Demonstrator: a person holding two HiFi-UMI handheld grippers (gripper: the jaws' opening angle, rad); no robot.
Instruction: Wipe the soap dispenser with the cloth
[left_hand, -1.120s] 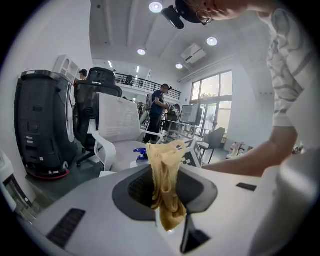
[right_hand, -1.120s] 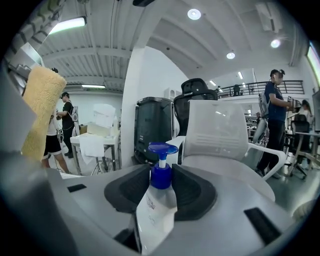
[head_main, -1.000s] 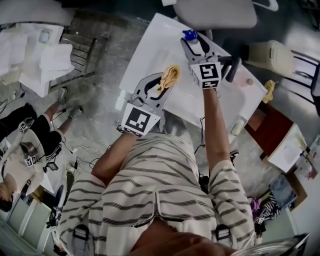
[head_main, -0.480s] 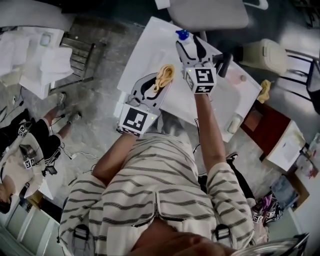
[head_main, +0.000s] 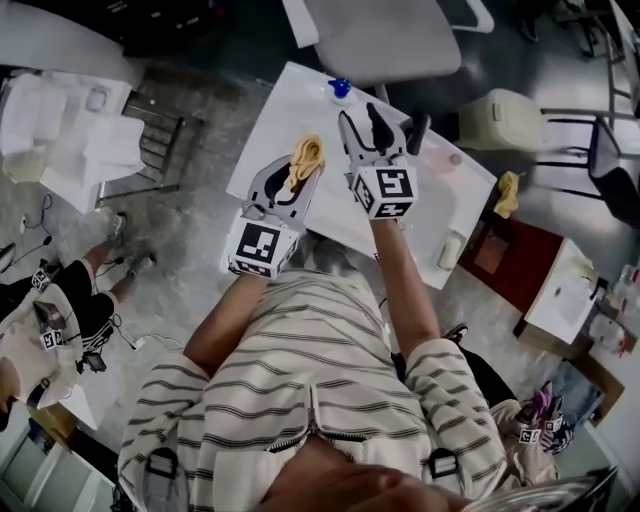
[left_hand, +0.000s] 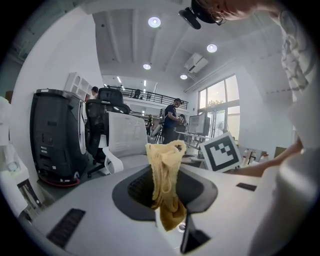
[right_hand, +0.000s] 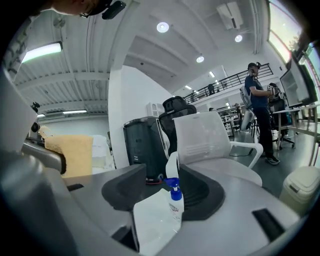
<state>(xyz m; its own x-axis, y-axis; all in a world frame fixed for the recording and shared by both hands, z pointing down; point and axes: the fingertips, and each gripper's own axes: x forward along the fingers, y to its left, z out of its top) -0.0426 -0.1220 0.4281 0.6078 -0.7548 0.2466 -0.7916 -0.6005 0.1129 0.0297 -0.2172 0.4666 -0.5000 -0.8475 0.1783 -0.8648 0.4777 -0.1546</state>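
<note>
Just ahead of right claw (head_main: 363, 125), upright on worktop (head_main: 290, 110): soap dispenser (head_main: 341, 88). Jaws apart, just narrowed slightly, nothing between. Left claw (head_main: 300, 172) clamped on cloth (head_main: 307, 150), alongside, slightly farther off.

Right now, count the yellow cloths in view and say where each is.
2. One cloth is pinched in the left gripper; the other cloth lies just past the table's right corner. More may be hidden.
</note>
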